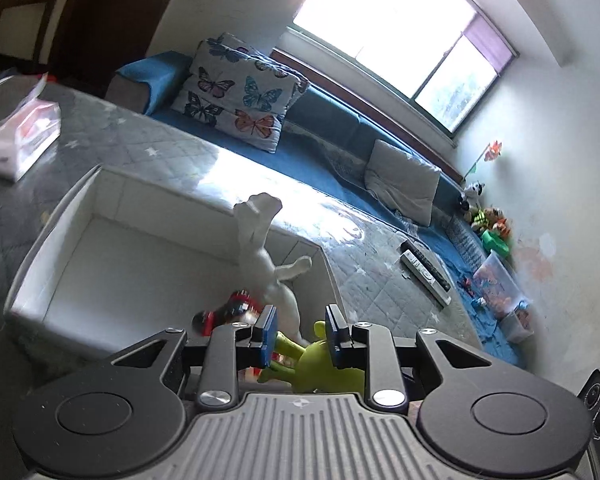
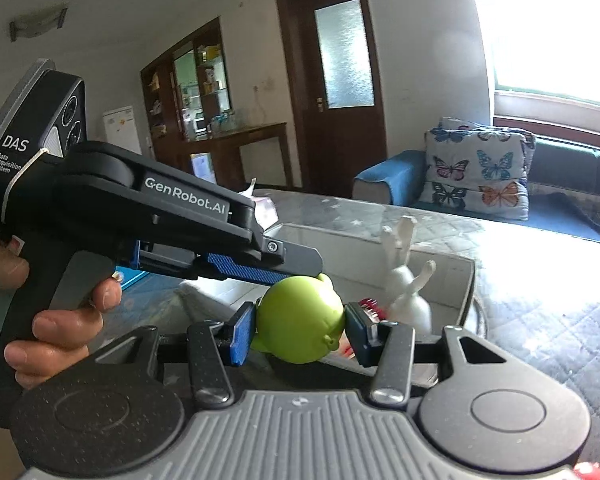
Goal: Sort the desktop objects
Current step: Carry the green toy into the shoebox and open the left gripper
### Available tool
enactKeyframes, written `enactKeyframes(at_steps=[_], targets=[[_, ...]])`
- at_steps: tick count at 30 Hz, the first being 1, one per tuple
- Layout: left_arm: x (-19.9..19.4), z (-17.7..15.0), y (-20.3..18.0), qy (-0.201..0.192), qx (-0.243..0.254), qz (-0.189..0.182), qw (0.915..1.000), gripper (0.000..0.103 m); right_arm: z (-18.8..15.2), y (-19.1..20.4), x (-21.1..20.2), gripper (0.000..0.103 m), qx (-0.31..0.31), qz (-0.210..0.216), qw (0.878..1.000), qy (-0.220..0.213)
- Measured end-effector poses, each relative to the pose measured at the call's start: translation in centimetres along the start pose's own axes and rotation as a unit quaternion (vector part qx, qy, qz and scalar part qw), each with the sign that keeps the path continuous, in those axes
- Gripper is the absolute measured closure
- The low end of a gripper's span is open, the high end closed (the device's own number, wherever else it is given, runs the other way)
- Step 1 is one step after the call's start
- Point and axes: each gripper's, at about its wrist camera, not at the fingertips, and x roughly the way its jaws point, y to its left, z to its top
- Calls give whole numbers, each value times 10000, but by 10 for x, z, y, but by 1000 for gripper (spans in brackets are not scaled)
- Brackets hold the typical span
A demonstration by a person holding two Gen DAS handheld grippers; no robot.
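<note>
Green toy between right gripper pads — white box rim beyond

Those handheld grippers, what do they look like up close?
Each is black, with a ribbed grey body and round black discs. The right gripper and left gripper have blue-padded fingers. The left one's side reads "GenRobot.AI" and "DAS". No sleeve shows.

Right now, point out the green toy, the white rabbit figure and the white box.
green toy (image 2: 300, 320), right wrist view, on its round body.
white rabbit figure (image 1: 260, 232), left wrist view, on its torso.
white box (image 1: 140, 200), left wrist view, on its far inner wall.
</note>
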Motion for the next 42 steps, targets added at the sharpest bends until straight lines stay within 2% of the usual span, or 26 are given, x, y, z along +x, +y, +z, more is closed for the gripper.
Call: enactKeyframes(at_steps=[9, 16, 26, 33, 35, 39, 42], targets=[[66, 18, 9, 368, -50, 137, 9992, 75, 4, -44, 48, 54, 334, -275, 9988, 231], [85, 14, 18, 493, -4, 354, 9982, 75, -5, -61, 70, 54, 373, -527, 9966, 513], [62, 3, 17, 383, 117, 458, 9981, 73, -11, -56, 65, 52, 173, -731, 9955, 580], [36, -9, 3, 268, 333, 479, 9979, 73, -14, -48, 40, 46, 87, -759, 9960, 468], [29, -13, -1, 248, 368, 467, 9979, 73, -16, -46, 30, 37, 75, -761, 9962, 427], [16, -24, -10, 216, 426, 391, 9981, 73, -26, -41, 7, 34, -3, -811, 9960, 381], [11, -35, -18, 227, 508, 338, 9979, 73, -37, -40, -12, 24, -24, -868, 9955, 366]])
